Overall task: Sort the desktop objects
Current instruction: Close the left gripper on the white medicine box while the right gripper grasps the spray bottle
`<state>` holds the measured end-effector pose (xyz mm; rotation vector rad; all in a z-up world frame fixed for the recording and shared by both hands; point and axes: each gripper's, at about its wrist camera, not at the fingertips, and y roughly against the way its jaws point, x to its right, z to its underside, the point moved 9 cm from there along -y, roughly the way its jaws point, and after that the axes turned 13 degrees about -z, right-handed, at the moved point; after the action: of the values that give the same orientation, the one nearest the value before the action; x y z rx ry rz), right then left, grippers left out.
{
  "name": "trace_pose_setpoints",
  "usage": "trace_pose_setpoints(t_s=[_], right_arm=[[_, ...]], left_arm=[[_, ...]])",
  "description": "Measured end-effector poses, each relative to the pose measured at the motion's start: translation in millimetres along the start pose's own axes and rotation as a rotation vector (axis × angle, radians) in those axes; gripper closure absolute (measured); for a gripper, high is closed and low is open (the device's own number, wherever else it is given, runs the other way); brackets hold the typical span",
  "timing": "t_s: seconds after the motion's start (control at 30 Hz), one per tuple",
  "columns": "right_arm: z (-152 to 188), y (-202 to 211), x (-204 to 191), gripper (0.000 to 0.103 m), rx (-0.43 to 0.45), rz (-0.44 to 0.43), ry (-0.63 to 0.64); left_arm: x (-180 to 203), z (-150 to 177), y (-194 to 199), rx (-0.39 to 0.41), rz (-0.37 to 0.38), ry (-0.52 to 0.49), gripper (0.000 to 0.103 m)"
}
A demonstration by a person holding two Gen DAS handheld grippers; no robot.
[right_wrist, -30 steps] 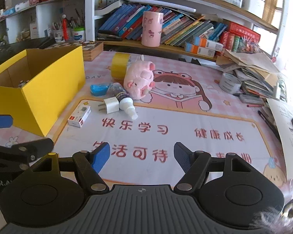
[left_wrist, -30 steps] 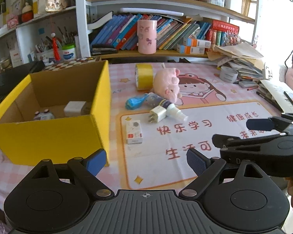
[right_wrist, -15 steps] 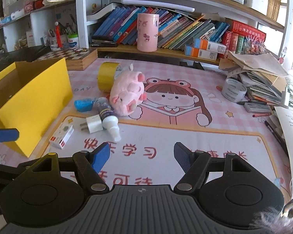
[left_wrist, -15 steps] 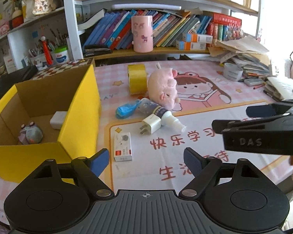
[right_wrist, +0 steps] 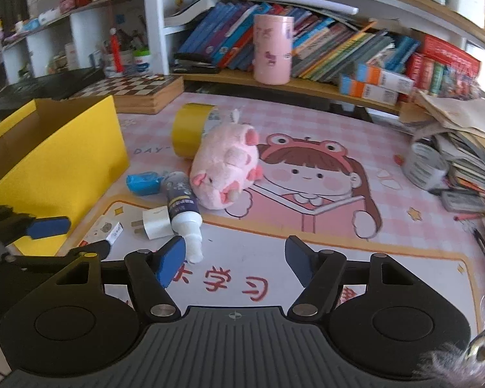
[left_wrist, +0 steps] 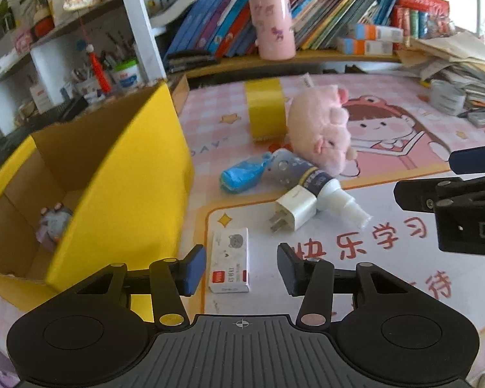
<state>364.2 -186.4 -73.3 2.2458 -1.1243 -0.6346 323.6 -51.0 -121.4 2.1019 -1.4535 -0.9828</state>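
1. Left wrist view:
   - Spread wide with nothing held, the left gripper (left_wrist: pixel 241 270) has its blue-padded fingers on either side of a small white card box (left_wrist: pixel 230 263) that lies flat on the desk mat (left_wrist: pixel 404 258); neither pad touches it.
   - Just left of that box stands the yellow cardboard box (left_wrist: pixel 126 177), open at the top, with a small grey toy (left_wrist: pixel 53 224) on its floor.
   - Beyond the card box lie a white plug adapter (left_wrist: pixel 296 210) and a spray bottle (left_wrist: pixel 320 186) side by side, touching.
   - A blue wrapped item (left_wrist: pixel 242 174) sits beside the bottle, a pink plush pig (left_wrist: pixel 320 132) rests against the bottle's far end, and a yellow tape roll (left_wrist: pixel 265 108) stands on edge behind the pig.
   - At the right edge the right gripper (left_wrist: pixel 449 174) shows from the side, its fingers apart.

2. Right wrist view:
   - Jaws of the right gripper (right_wrist: pixel 234 260) stand wide apart and hold nothing; they hover over the printed mat (right_wrist: pixel 339 226).
   - The nozzle end of the spray bottle (right_wrist: pixel 182 207) lies just beside the left pad.
   - The plug adapter (right_wrist: pixel 153 223) touches the bottle, the pink plush pig (right_wrist: pixel 224 169) lies behind them, and the yellow tape roll (right_wrist: pixel 189 134) is behind the pig.
   - The left gripper (right_wrist: pixel 77 236) enters from the left, straddling the card box (right_wrist: pixel 108 231) next to the yellow cardboard box (right_wrist: pixel 58 165).
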Motion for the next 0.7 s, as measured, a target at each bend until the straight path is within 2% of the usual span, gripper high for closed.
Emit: trace_pose_setpoints(t_s=[0.27, 0.4, 0.47, 0.5, 0.6, 0.7], right_arm=[[-4.9, -20.9, 3.3, 0.041, -0.042, -0.060, 0.031], [-6.4, -29.5, 6.1, 0.045, -0.061, -0.090, 0.024], [-6.9, -33.7, 6.3, 0.046, -0.071, -0.105, 0.018], [-7.3, -35.7, 6.1, 0.046, -0.075, -0.114, 0.016], [-9.2, -41.2, 4.6, 0.046, -0.083, -0.135, 0.009], [-12.2, -48.0, 1.9, 0.046, -0.090, -0.156, 0.011]], left_arm=[[-1.4, 0.0, -24.6, -0.076, -0.025, 0.053, 0.057], [-3.1, 1.6, -33.8, -0.118, -0.008, 0.104, 0.059], [-1.8, 1.0, -34.0, -0.121, 0.009, 0.112, 0.066], [-0.4, 1.2, -33.6, -0.125, 0.028, 0.118, 0.074], [3.2, 2.8, -30.0, -0.126, 0.067, 0.115, 0.075], [4.7, 6.3, -25.3, -0.133, 0.072, 0.110, 0.074]])
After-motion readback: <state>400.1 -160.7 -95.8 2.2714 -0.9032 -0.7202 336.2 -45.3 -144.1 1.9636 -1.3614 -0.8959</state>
